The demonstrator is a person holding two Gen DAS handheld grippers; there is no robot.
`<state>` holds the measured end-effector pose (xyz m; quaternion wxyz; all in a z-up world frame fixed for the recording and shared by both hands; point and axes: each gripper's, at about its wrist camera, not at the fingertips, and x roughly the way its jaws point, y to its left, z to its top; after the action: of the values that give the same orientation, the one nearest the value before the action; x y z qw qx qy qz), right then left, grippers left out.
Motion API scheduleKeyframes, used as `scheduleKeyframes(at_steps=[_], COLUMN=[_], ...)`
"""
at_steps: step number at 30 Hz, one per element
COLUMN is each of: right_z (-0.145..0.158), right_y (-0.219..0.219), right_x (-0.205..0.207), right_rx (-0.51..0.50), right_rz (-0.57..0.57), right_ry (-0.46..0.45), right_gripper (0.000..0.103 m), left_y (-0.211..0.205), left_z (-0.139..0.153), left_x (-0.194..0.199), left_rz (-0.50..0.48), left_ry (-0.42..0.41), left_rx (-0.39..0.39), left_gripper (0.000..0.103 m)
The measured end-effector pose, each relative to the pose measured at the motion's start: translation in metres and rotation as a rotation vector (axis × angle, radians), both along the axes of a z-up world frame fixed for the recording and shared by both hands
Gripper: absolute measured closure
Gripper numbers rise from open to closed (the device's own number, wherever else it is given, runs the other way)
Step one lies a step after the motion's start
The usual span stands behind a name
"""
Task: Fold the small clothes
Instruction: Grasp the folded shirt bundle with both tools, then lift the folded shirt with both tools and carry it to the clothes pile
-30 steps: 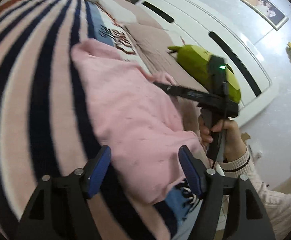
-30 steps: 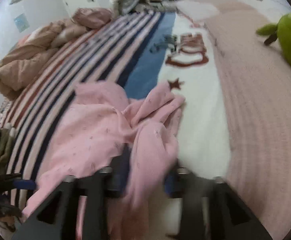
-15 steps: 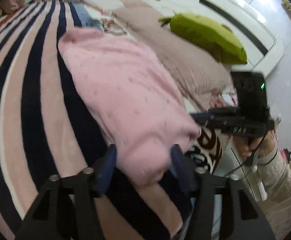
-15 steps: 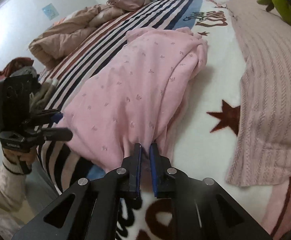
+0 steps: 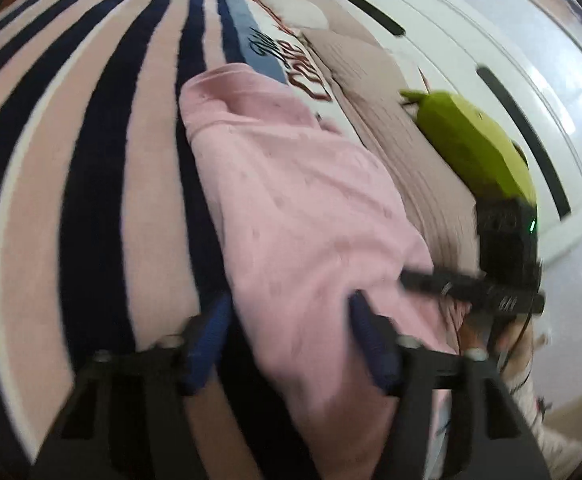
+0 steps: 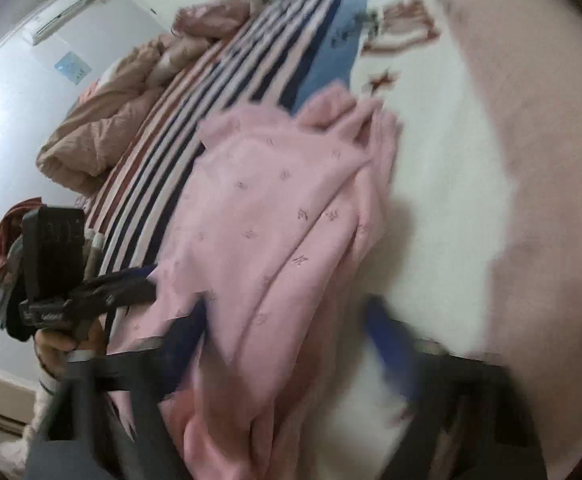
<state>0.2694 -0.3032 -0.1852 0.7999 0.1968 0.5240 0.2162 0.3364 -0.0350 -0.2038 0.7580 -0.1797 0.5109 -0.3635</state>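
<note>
A small pink garment with a tiny print lies spread on the striped bed blanket; it also shows in the right wrist view. My left gripper is open, its blue fingers either side of the garment's near edge. My right gripper is open, its blue fingers astride the garment's near hem. Each gripper shows in the other's view: the right one by the garment's right corner, the left one at its left corner. Both views are motion-blurred.
A green plush toy lies on a beige pillow cover by the white headboard. A rumpled brown duvet and a heap of clothes lie at the bed's far side.
My right gripper was shut on the garment's hem and has opened, letting it go. The garment now lies flatter. My left gripper stays open and has shifted along the near edge.
</note>
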Motion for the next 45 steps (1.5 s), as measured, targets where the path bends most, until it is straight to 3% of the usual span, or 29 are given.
scheduleKeyframes(at_steps=[1, 3, 5, 10, 17, 22, 28, 31, 35, 38, 41, 45], right_z=[-0.005, -0.007, 0.003, 0.052, 0.163, 0.244, 0.309, 0.331, 0.339, 0.339, 0.333, 0.308], right_y=[0.002, 0.003, 0.007, 0.020, 0.074, 0.139, 0.220, 0.271, 0.323, 0.358, 0.384, 0.429], right_x=[0.004, 0.007, 0.000, -0.011, -0.029, -0.046, -0.087, -0.104, -0.119, -0.125, -0.120, -0.080], right_rx=[0.044, 0.070, 0.063, 0.089, 0.100, 0.095, 0.132, 0.167, 0.204, 0.227, 0.236, 0.213], right_rz=[0.007, 0.003, 0.001, 0.021, 0.080, 0.160, 0.294, 0.389, 0.498, 0.565, 0.605, 0.639], right_ry=[0.008, -0.007, -0.042, -0.158, -0.397, -0.544, -0.698, -0.729, -0.743, -0.724, -0.709, -0.597], right_gripper=[0.063, 0.074, 0.078, 0.081, 0.082, 0.082, 0.082, 0.082, 0.082, 0.082, 0.082, 0.082], left_y=[-0.002, -0.007, -0.009, -0.005, 0.034, 0.091, 0.177, 0.221, 0.283, 0.310, 0.349, 0.405], left_z=[-0.001, 0.004, 0.021, 0.096, 0.221, 0.309, 0.393, 0.416, 0.428, 0.433, 0.432, 0.399], left_x=[0.004, 0.006, -0.001, -0.021, -0.052, -0.094, -0.164, -0.198, -0.238, -0.258, -0.260, -0.230], left_rz=[0.005, 0.011, 0.010, 0.002, 0.073, 0.132, 0.243, 0.320, 0.416, 0.433, 0.460, 0.523], left_ry=[0.004, -0.018, -0.073, -0.215, -0.437, -0.577, -0.702, -0.729, -0.722, -0.727, -0.684, -0.615], left_rx=[-0.004, 0.015, 0.041, 0.063, 0.137, 0.226, 0.336, 0.383, 0.415, 0.430, 0.408, 0.440], left_gripper=[0.090, 0.093, 0.093, 0.093, 0.094, 0.094, 0.093, 0.093, 0.093, 0.093, 0.093, 0.092])
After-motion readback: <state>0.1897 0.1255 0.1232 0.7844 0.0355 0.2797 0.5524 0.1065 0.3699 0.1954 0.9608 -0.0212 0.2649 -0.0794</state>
